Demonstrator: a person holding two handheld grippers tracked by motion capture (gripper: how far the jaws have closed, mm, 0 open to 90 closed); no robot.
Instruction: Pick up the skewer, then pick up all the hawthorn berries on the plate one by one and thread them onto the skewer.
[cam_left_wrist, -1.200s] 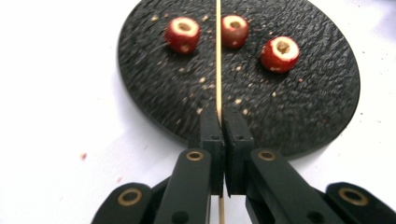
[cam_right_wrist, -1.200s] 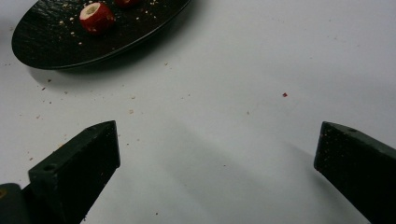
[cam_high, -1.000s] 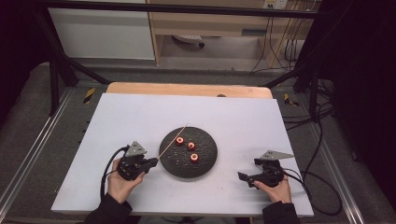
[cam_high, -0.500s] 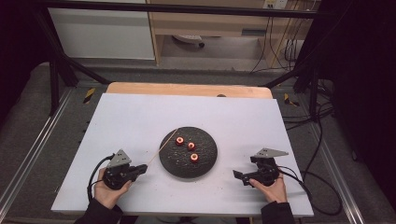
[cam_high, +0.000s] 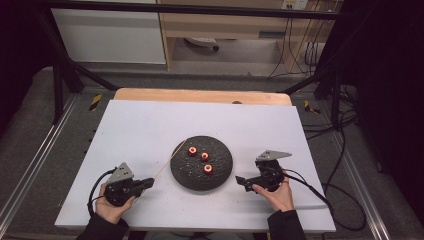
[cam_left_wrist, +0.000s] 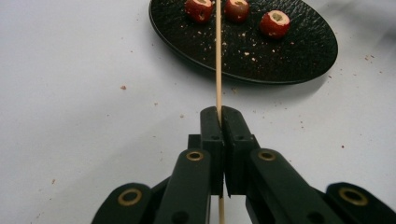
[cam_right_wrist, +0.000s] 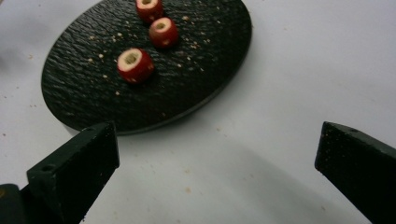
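Looking from the high view: the left tool (cam_high: 145, 183) clamps a skewer (cam_high: 164, 166) that slants up toward the plate (cam_high: 186, 175), tip near one of three fruits (cam_high: 192, 151). The right tool (cam_high: 241, 181) sits just beside the plate's other edge. The step looks like threading fruit; next comes a pick-up by the right tool.

Left gripper view: jaws pinched tight on the skewer (cam_left_wrist: 218, 56), which runs straight ahead between two fruits (cam_left_wrist: 198, 9).

Right gripper view: jaws spread wide, nothing between them; nearest fruit (cam_right_wrist: 135, 65) lies ahead on the plate (cam_right_wrist: 210, 56), well apart.
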